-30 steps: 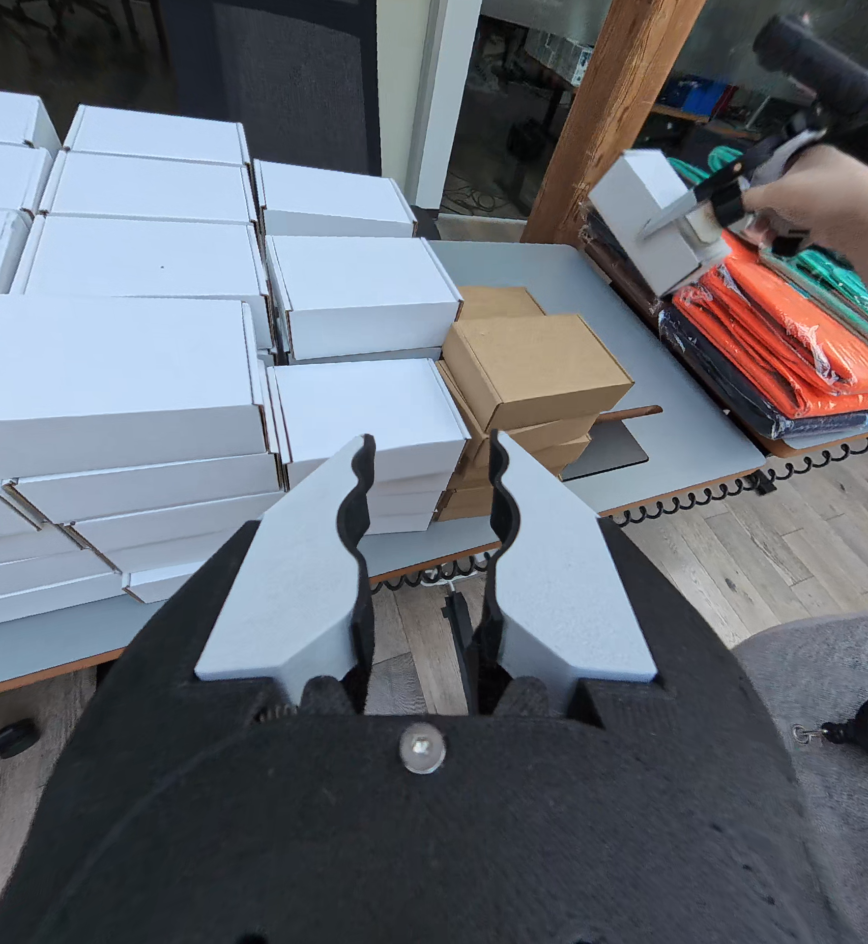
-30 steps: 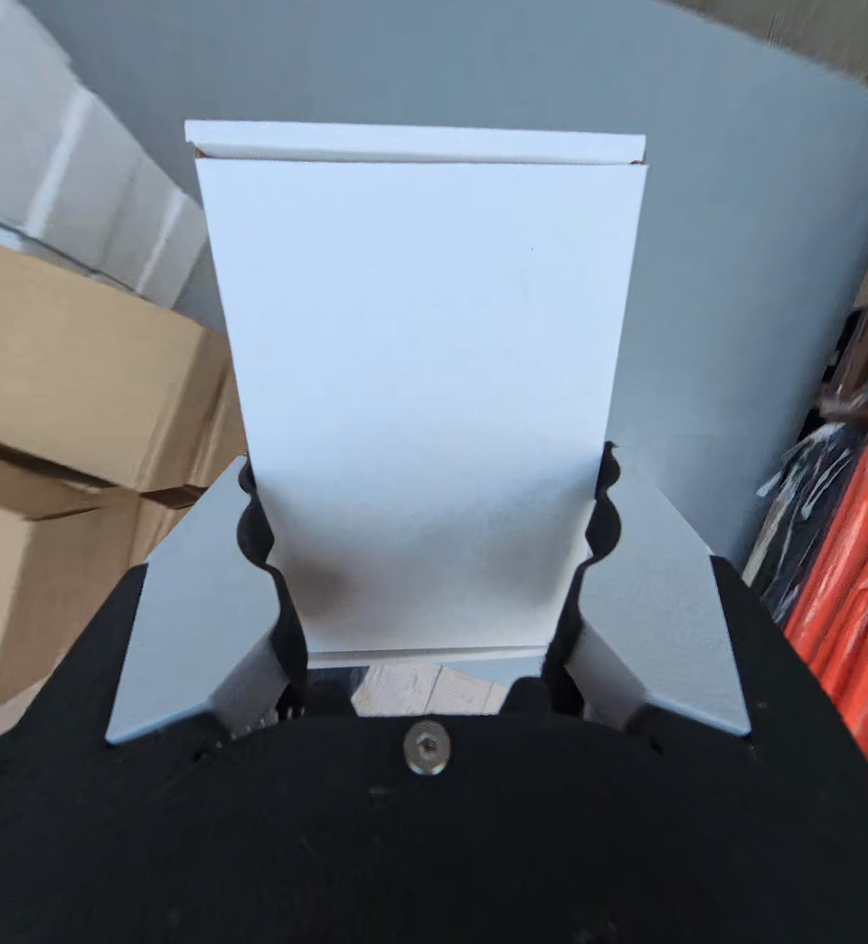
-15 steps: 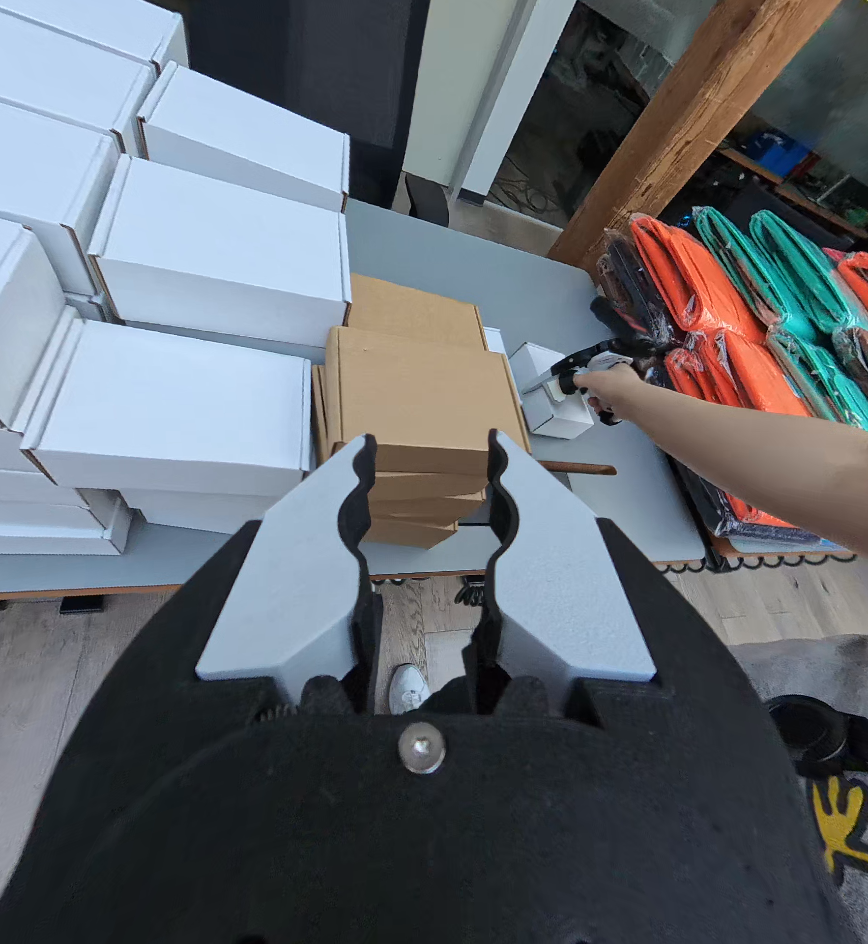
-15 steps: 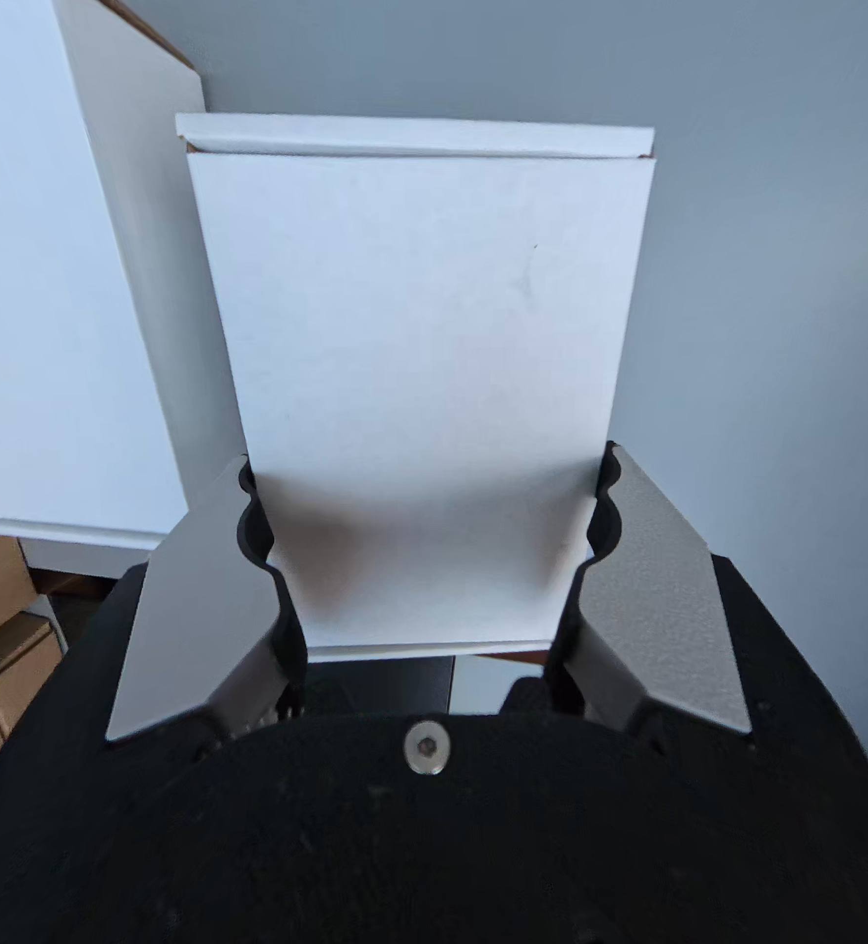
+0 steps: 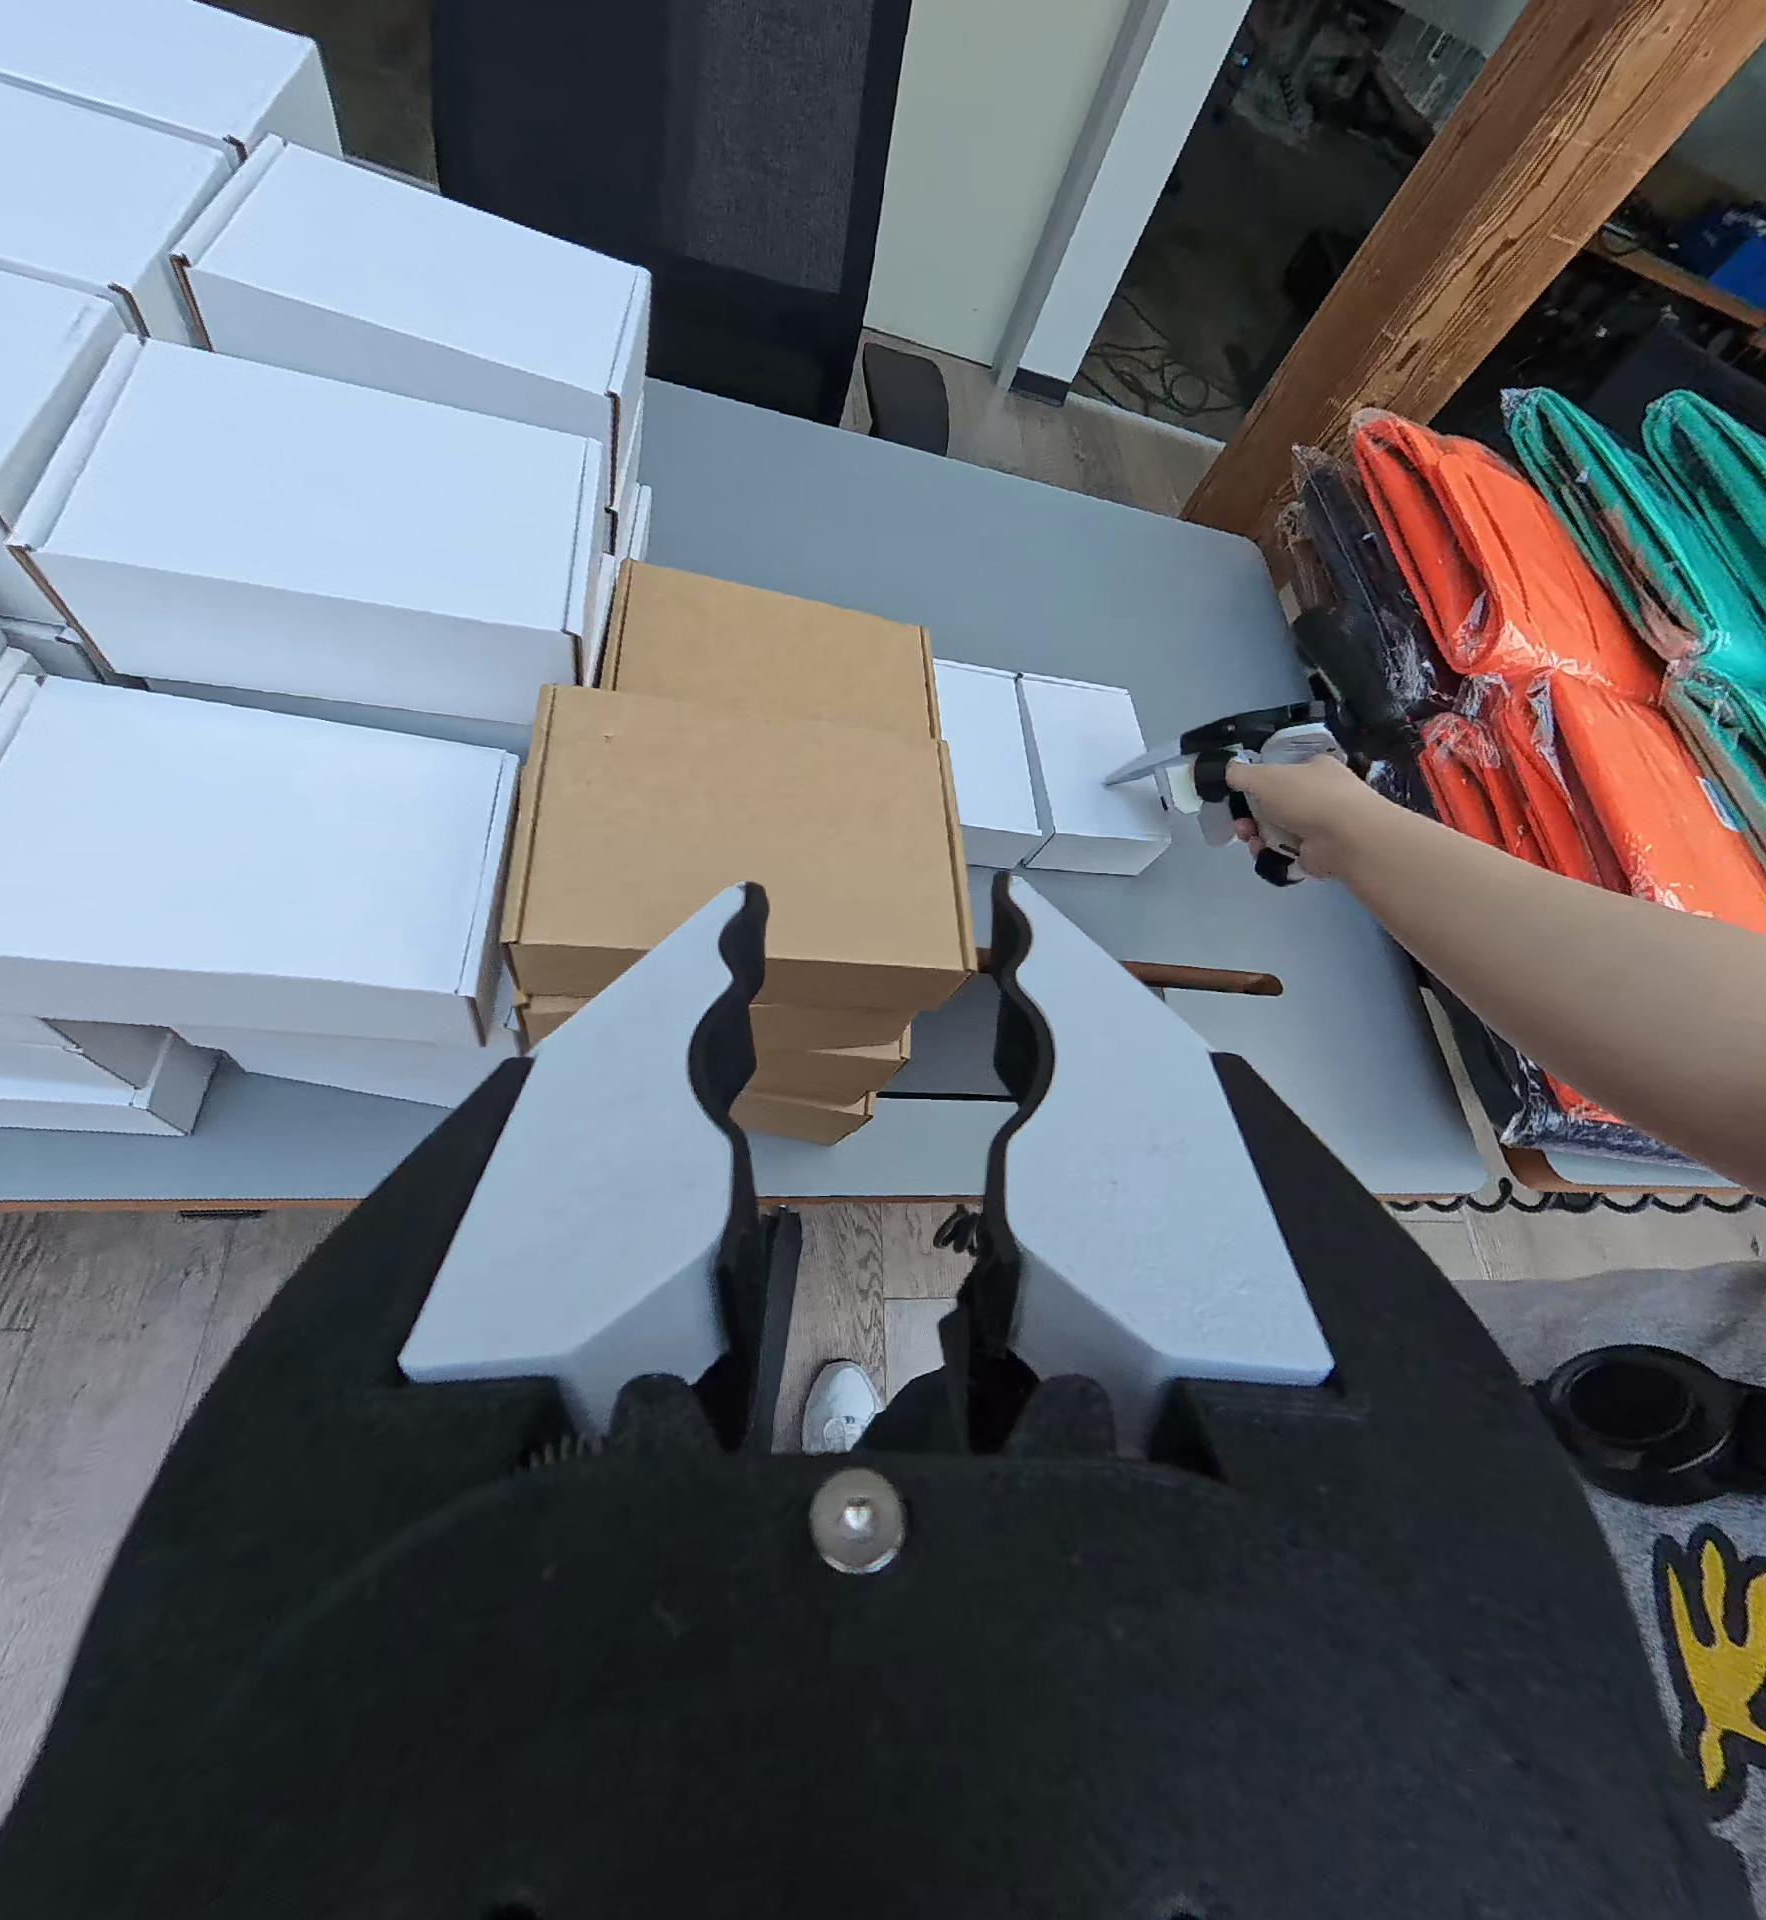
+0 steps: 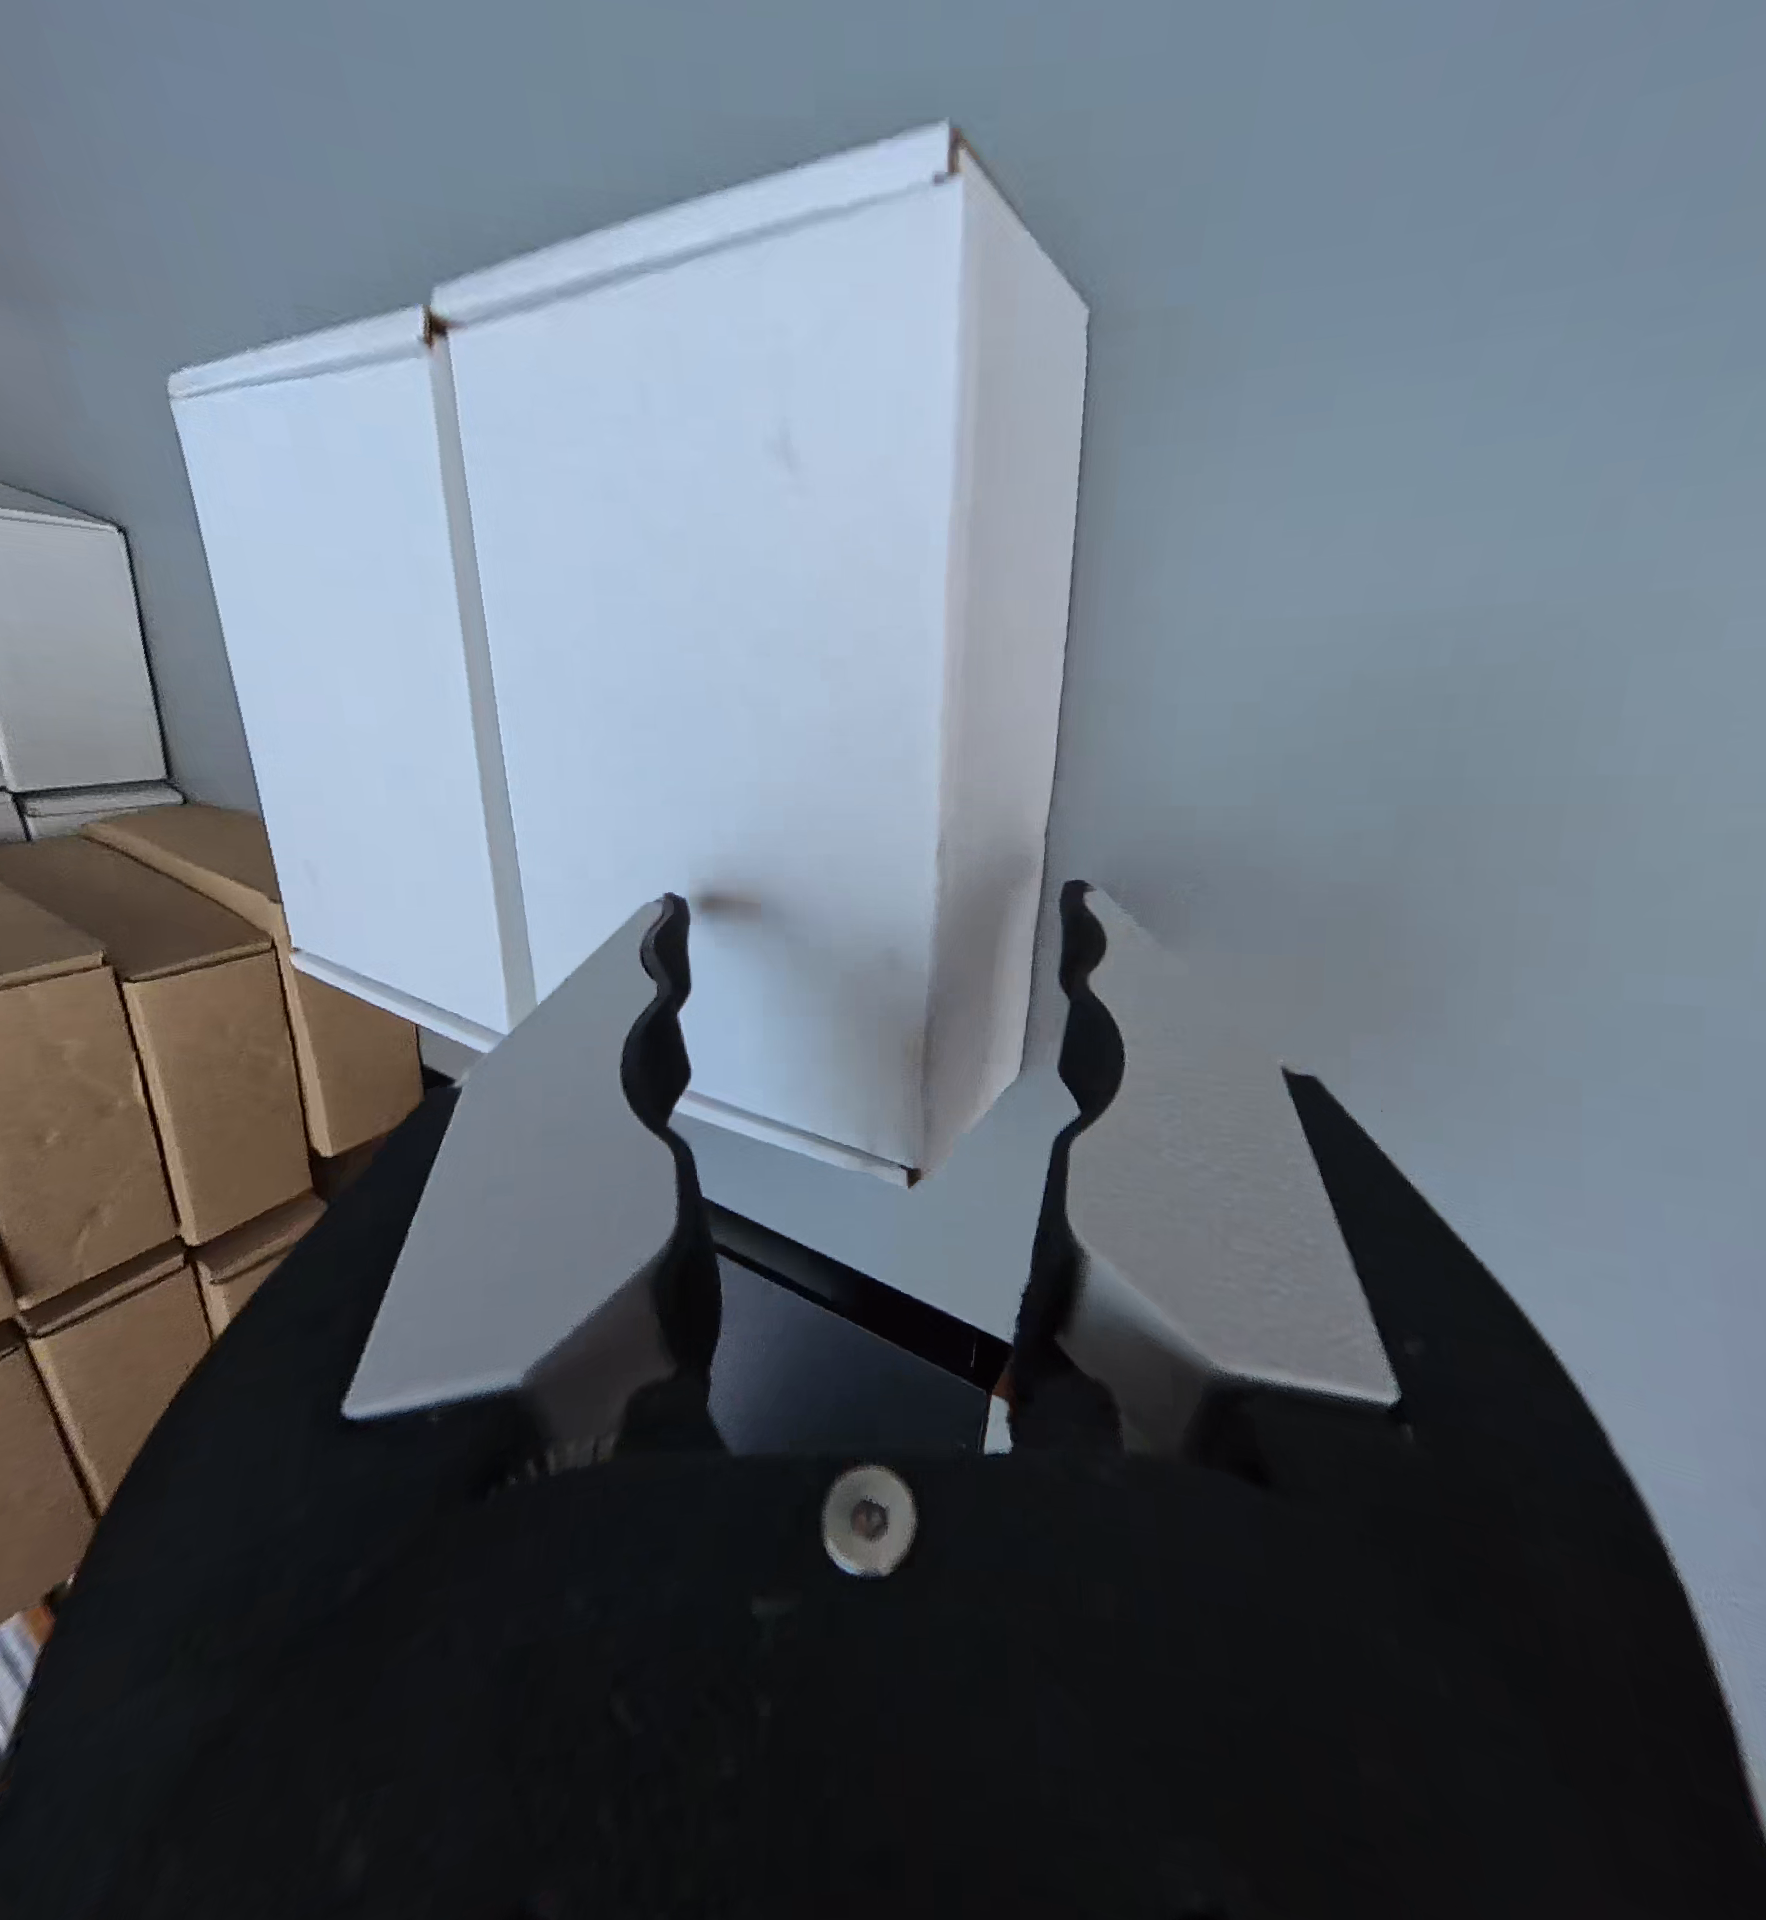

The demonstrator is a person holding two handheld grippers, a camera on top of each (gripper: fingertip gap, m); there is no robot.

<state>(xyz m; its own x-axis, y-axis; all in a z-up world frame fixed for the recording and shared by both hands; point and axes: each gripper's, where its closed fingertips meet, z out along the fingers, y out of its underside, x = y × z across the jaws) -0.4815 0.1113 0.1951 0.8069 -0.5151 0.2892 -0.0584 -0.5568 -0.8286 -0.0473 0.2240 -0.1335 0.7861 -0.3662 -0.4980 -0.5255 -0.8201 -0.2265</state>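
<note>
Grey tabletop (image 6: 1481,520); white box (image 6: 733,644) partly hidden by the empty, parted right gripper (image 6: 874,904). Left gripper (image 5: 874,899) parted, empty.

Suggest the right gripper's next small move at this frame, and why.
Probably draw the right gripper straight back. Its jaws stand open with nothing between them, and the small white cardboard box sits on the grey table flush beside a second small white box. The left gripper hangs open near the table's edge.

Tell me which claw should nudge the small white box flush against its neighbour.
Right. The right claw is open just over the small white box, while the left claw hangs off the table edge.
</note>
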